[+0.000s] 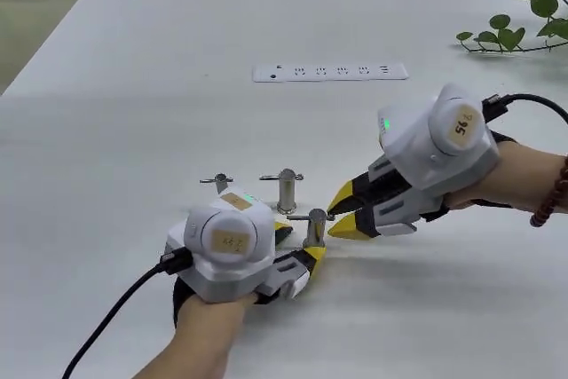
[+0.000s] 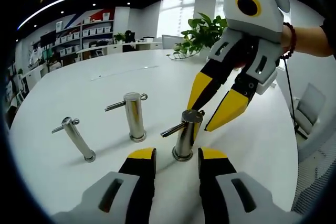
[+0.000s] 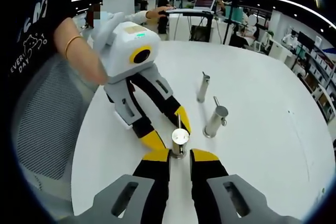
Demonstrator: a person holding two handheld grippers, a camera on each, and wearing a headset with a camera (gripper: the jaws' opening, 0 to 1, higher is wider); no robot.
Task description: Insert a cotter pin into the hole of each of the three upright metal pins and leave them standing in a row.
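Observation:
Three upright metal pins stand on the white table. The far left pin (image 1: 220, 184) (image 2: 79, 139) and the middle pin (image 1: 286, 189) (image 2: 134, 116) each carry a cotter pin through the top. The near pin (image 1: 315, 226) (image 2: 185, 134) (image 3: 179, 142) has a cotter pin (image 2: 172, 128) (image 3: 179, 121) through its hole too. My left gripper (image 1: 299, 246) (image 2: 177, 157) is open, its yellow fingertips on either side of that pin's base. My right gripper (image 1: 332, 221) (image 3: 180, 157) comes from the right, open, with jaws around the cotter pin's loop end at the pin's top.
A white power strip (image 1: 330, 71) lies farther back on the table. A green plant (image 1: 519, 31) reaches in at the back right corner. Each gripper trails a black cable (image 1: 115, 315). Bare table lies all around the pins.

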